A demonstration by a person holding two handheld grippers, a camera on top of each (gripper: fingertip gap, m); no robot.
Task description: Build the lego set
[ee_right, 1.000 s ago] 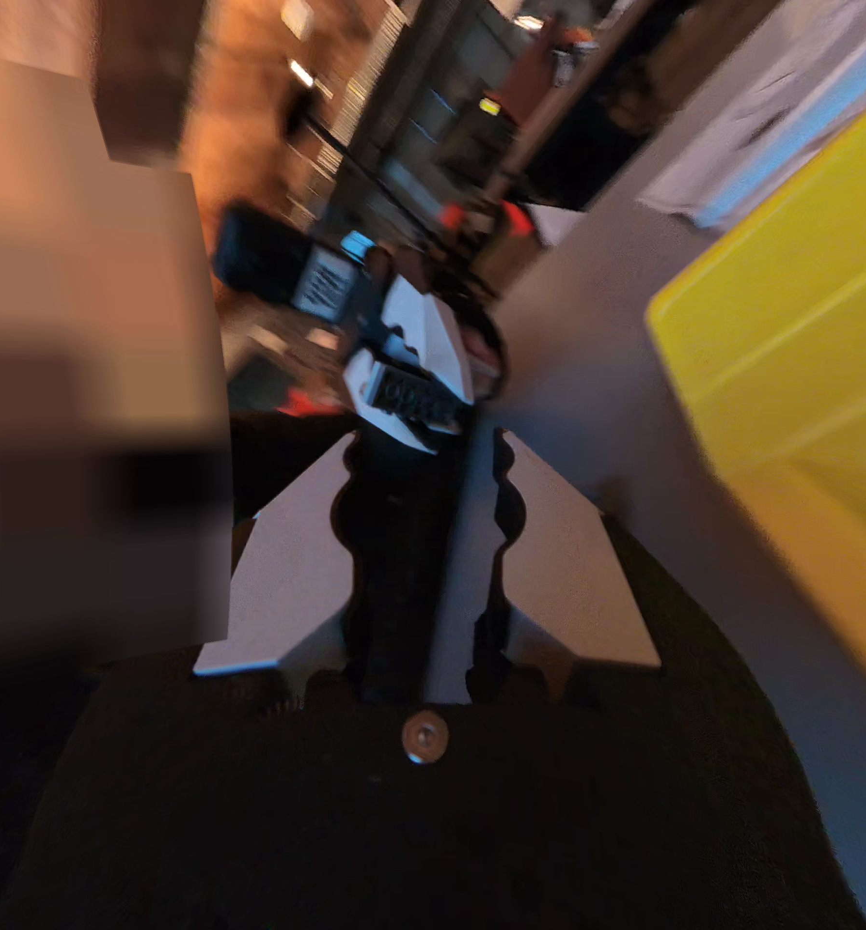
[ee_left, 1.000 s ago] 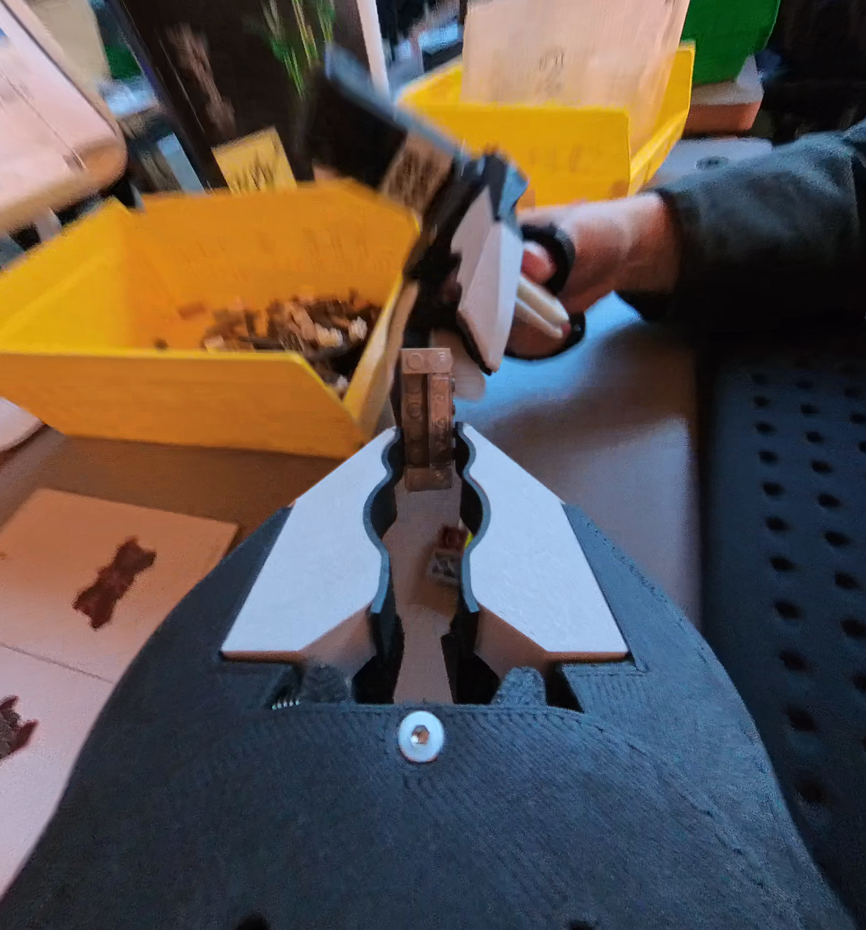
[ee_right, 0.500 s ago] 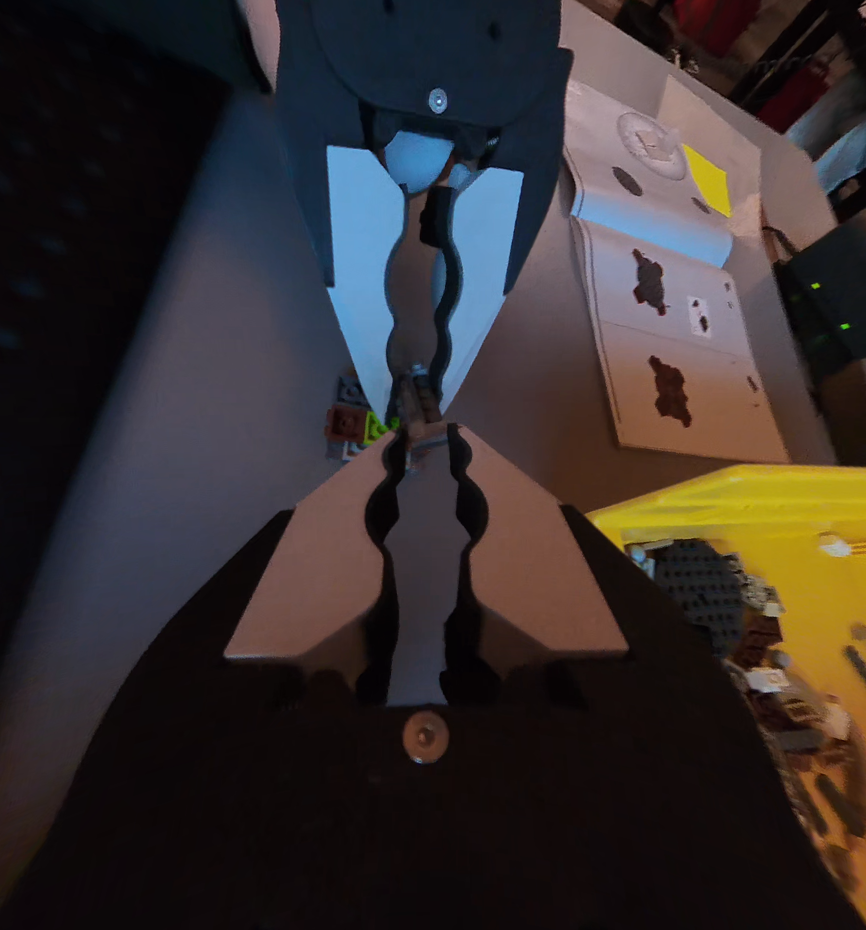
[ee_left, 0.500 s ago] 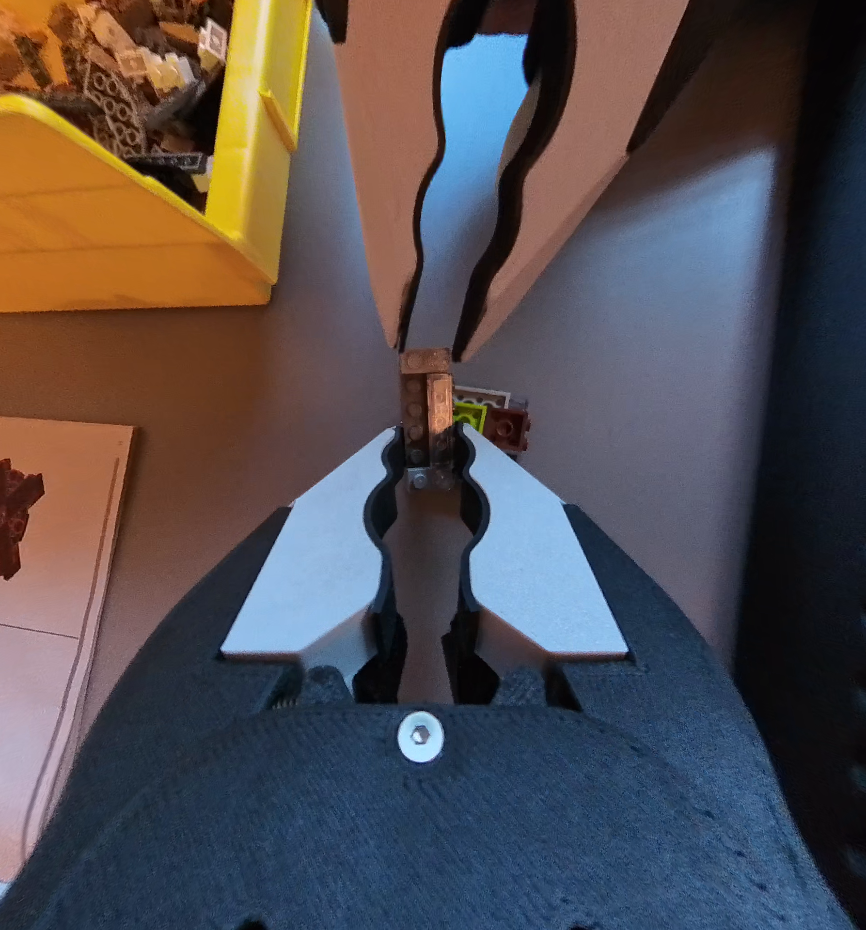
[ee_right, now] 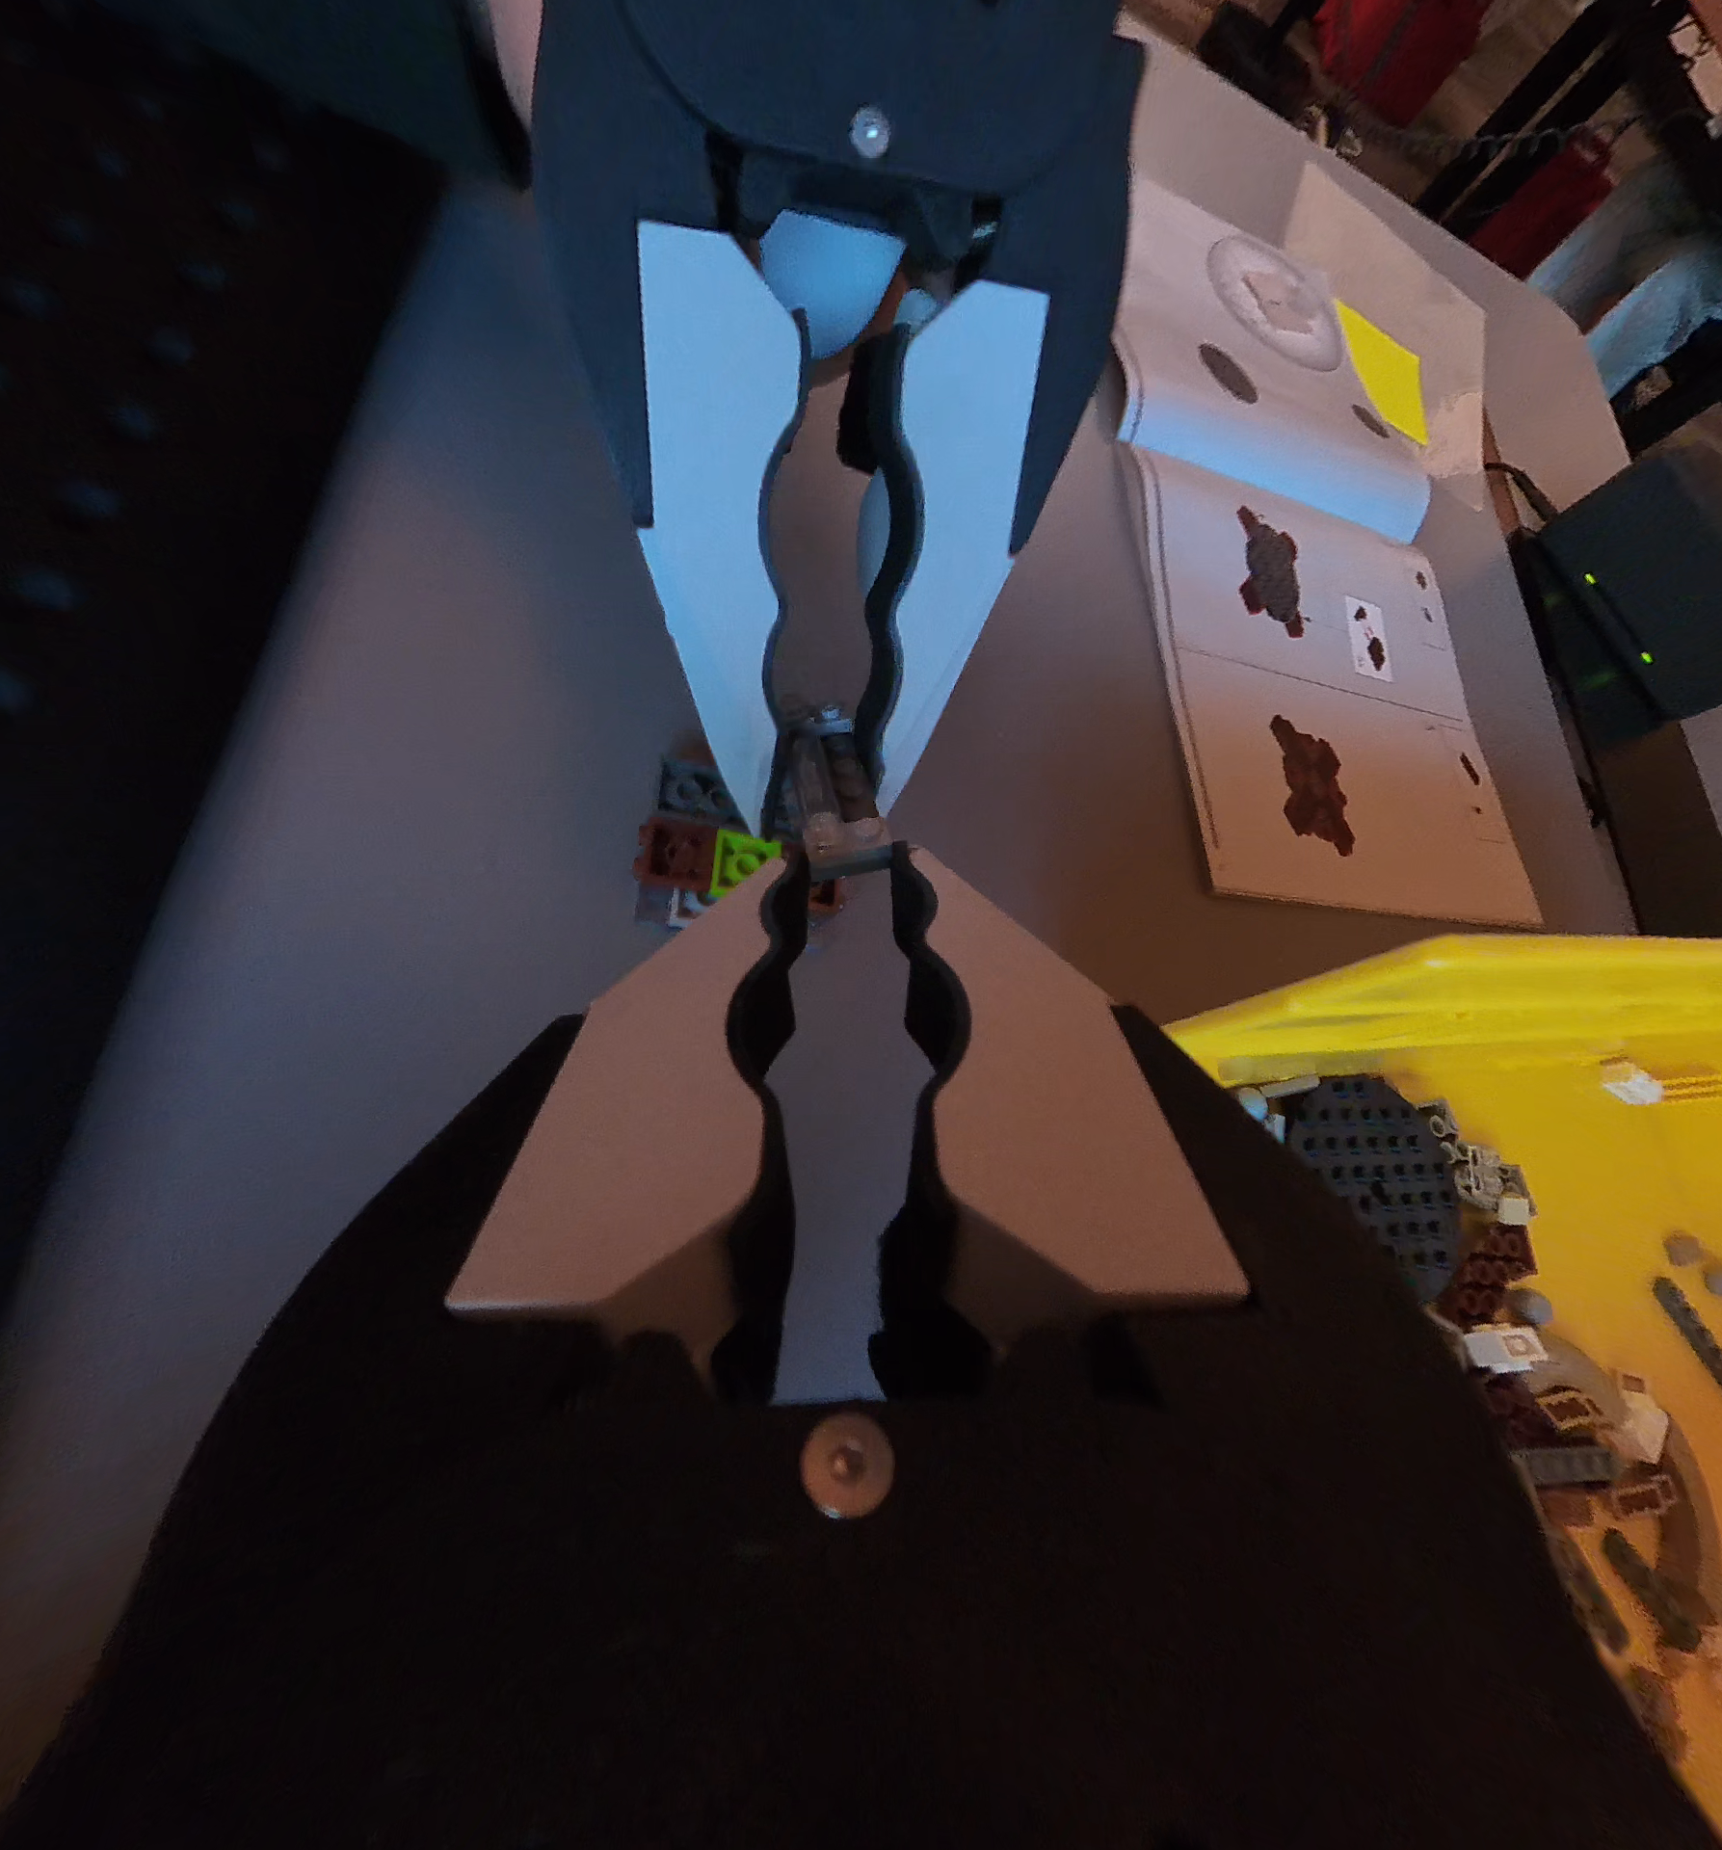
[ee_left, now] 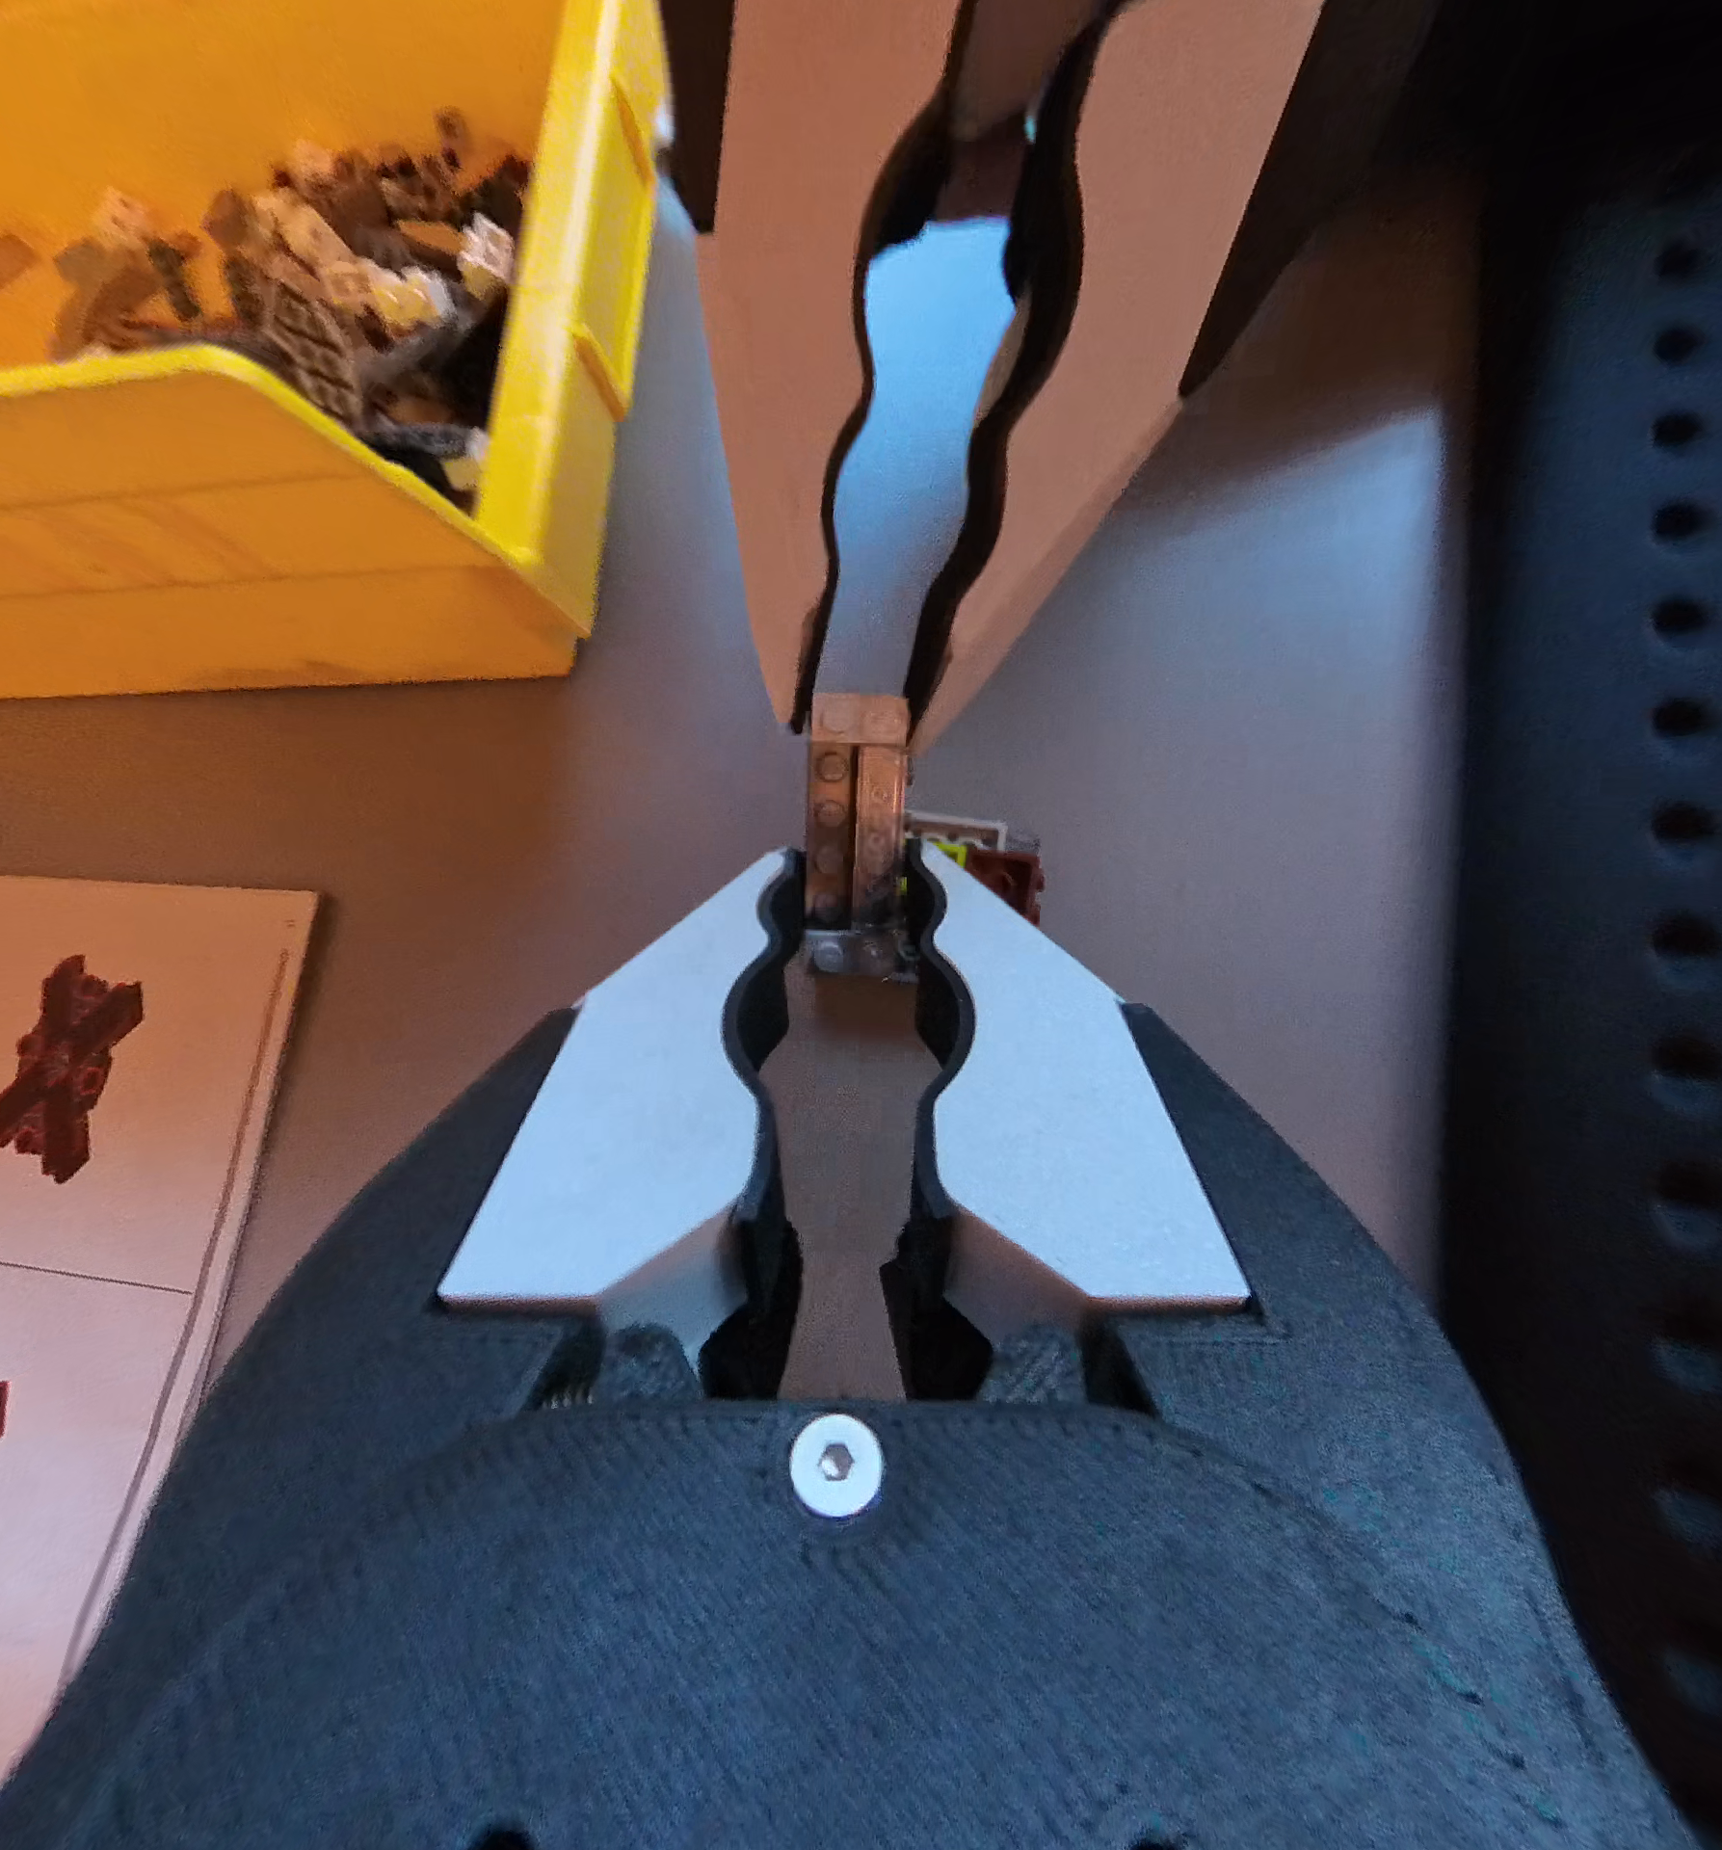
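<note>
My left gripper (ee_left: 855,881) is shut on a narrow brown lego assembly (ee_left: 857,831) and holds it above the grey table. The assembly points away from me, with a pale plate across each end. My right gripper (ee_left: 859,716) comes in from the top of the left wrist view, tip to tip with the left, and its fingertips clamp the assembly's far end. In the right wrist view, the right gripper (ee_right: 841,866) sits below with the pale end plate (ee_right: 841,836) at its tips, and the left gripper (ee_right: 821,791) is opposite.
A small pile of loose bricks (ee_right: 701,851), red-brown, lime and grey, lies on the table under the grippers (ee_left: 987,861). A yellow bin (ee_left: 236,561) of bricks (ee_right: 1437,1001) stands beside them. There is an open instruction booklet (ee_right: 1337,701), a black perforated mat (ee_left: 1637,901) and a black box (ee_right: 1657,601). Both grippers' tips are close together, under 4 cm apart.
Both grippers have swung down to face the table. The right gripper has come tip to tip with the left and closed on the far end of the assembly.
</note>
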